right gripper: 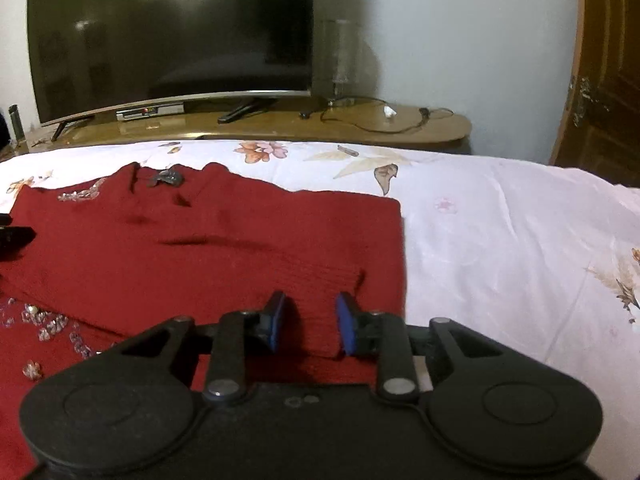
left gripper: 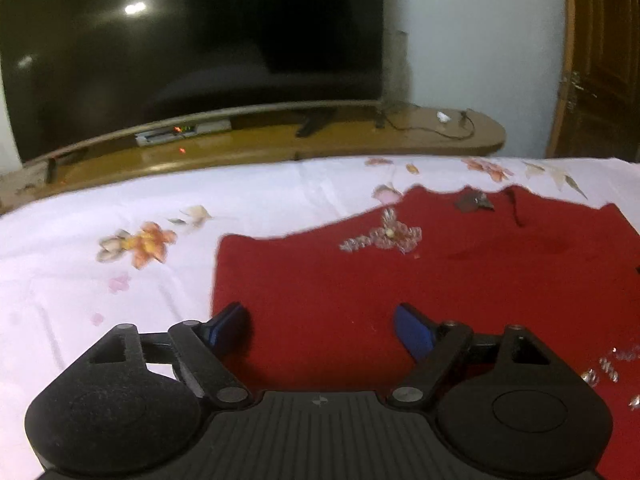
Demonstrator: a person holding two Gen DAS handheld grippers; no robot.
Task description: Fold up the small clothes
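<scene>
A red knit sweater (left gripper: 400,280) with clear bead trim lies flat on the floral bed sheet (left gripper: 100,280). My left gripper (left gripper: 320,326) is open, low over the sweater's left part, holding nothing. In the right wrist view the sweater (right gripper: 160,240) has a sleeve folded across its body, cuff (right gripper: 320,292) toward me. My right gripper (right gripper: 310,320) is open, its blue pads on either side of the cuff, not closed on it. The left gripper's dark tip (right gripper: 16,236) shows at the left edge.
A wooden TV stand (right gripper: 360,128) with a curved TV (right gripper: 172,36), a set-top box (left gripper: 180,134) and cables stands beyond the bed. A wooden door (right gripper: 600,80) is at the right. Bare sheet (right gripper: 520,240) lies right of the sweater.
</scene>
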